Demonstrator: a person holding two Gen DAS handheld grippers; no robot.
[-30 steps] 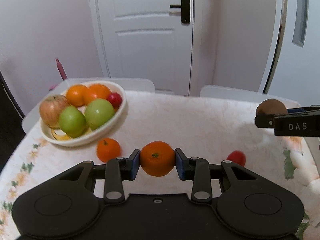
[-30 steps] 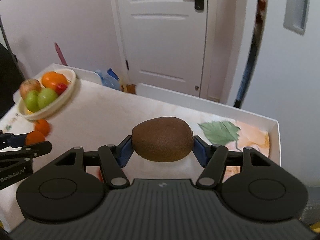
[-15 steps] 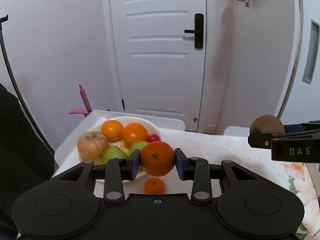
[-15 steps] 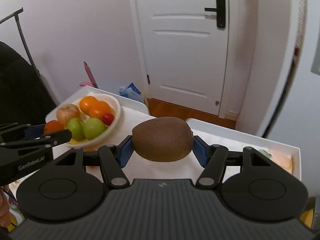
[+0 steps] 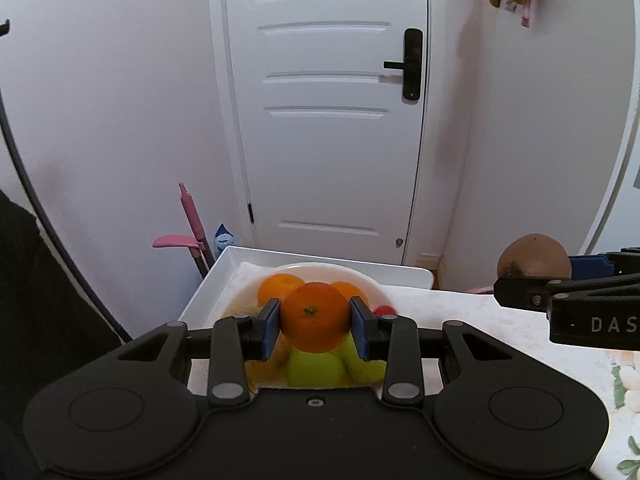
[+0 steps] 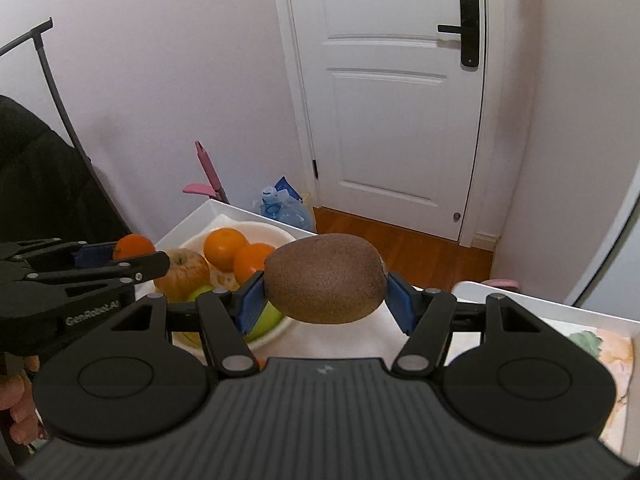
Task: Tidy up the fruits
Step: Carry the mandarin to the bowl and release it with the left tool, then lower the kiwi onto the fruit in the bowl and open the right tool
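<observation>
Inside bowl [image 6: 280,236]: 2 oranges [image 6: 224,246], apples [image 6: 184,274].

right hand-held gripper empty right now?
No, the right hand-held gripper has its blue pads pressed on both ends of a brown kiwi, carried in the air near the fruit bowl.

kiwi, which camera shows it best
The right wrist view: the kiwi fills the centre, gripped end to end by the right gripper, its fuzzy brown skin sharp. The left wrist view shows the kiwi small at the right edge, partly behind a black finger.
</observation>
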